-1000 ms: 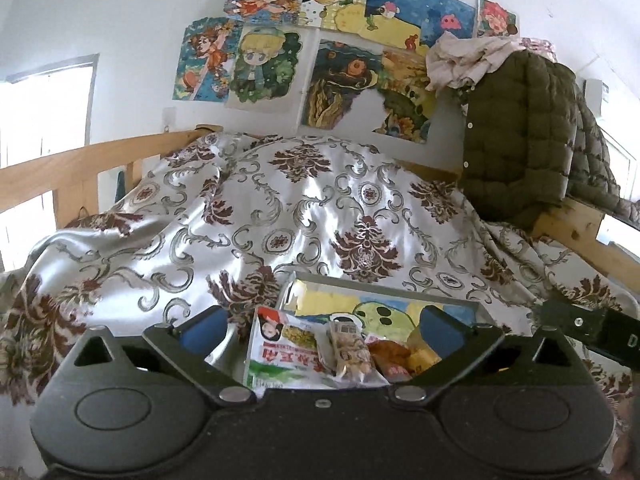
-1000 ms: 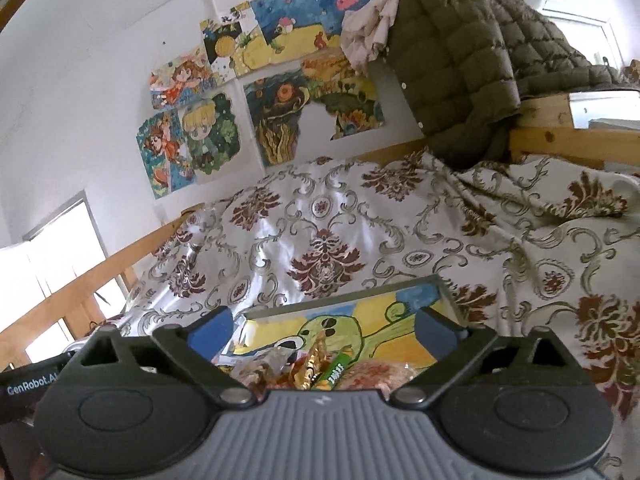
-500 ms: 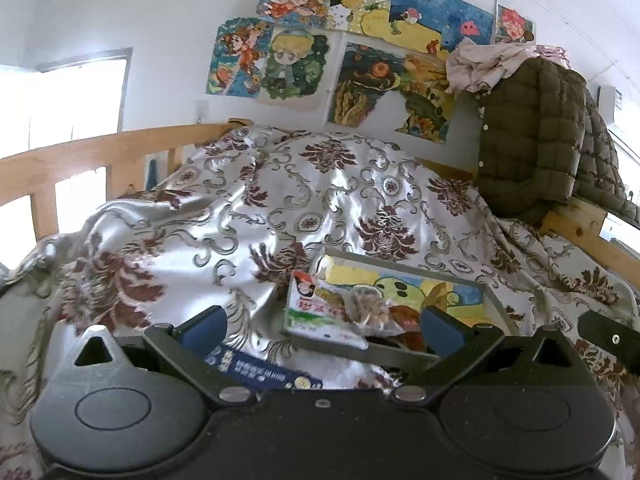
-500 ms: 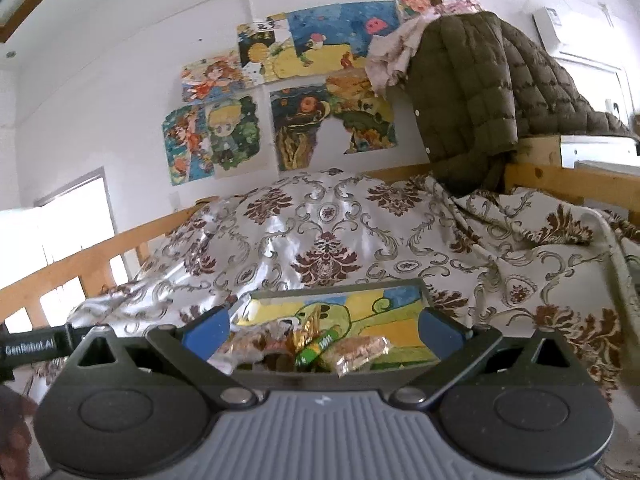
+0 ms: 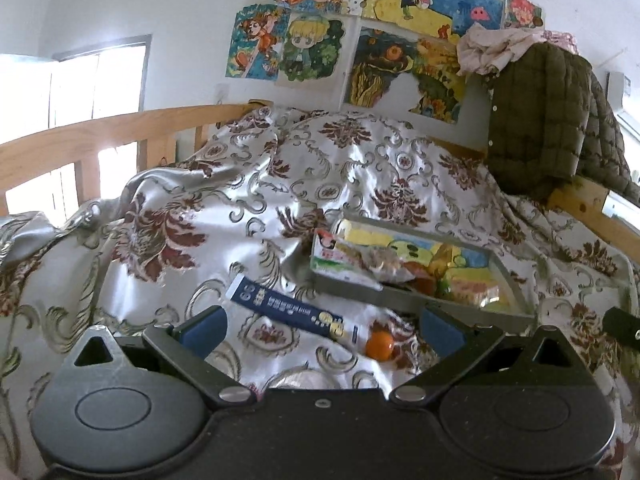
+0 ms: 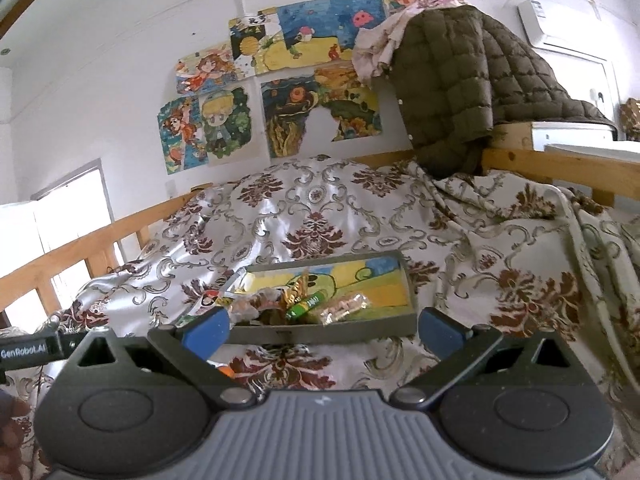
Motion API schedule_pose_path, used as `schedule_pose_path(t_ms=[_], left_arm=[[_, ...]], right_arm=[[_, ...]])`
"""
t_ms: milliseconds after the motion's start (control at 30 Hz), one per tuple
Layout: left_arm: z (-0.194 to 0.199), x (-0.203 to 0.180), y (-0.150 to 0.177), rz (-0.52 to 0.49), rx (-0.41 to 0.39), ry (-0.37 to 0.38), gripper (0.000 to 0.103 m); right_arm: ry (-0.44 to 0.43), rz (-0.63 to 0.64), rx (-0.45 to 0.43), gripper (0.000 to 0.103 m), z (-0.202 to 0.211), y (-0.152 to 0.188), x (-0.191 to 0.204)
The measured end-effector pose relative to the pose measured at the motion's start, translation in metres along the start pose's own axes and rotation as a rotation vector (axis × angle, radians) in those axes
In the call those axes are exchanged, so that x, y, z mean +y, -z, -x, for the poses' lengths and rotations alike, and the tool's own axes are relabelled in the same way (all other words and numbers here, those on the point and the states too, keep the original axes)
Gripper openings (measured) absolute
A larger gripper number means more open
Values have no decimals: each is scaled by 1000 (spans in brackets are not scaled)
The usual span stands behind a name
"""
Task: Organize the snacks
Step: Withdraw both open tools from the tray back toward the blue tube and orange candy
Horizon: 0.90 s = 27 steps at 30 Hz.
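Gathering strays comes next: the long navy snack box [image 5: 294, 309] and what looks like a small orange fruit [image 5: 379, 345] lie on the bed beside the grey tray's [image 5: 404, 299] near edge. Left tool [image 5: 320, 326] gapes wide, empty; take the box squarely across its width. Right tool [image 6: 322, 328] equally wide.

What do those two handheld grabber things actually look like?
Both have black angular linkage arms with silver pivot bolts and blue pads at the tips. The left gripper has a smooth black body with two round discs; the right gripper has a ribbed grey centre. White "GenRobot.AI" lettering marks one side.
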State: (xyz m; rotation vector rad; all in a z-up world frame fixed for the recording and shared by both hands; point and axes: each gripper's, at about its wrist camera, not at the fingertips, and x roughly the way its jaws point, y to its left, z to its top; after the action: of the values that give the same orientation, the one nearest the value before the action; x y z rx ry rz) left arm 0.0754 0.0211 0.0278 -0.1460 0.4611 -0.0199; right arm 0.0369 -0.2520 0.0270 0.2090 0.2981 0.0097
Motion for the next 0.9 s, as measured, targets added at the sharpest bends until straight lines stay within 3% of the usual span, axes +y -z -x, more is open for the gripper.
schedule_pose_path(t_ms=[333,900], left_arm=[[22,2,22,-49,67,-40,102],[32,-12,35,-145,91,-87,102]], right_arm=[[5,-4,52,103,20,7,-3],[-4,51,195,103,19,23,14]])
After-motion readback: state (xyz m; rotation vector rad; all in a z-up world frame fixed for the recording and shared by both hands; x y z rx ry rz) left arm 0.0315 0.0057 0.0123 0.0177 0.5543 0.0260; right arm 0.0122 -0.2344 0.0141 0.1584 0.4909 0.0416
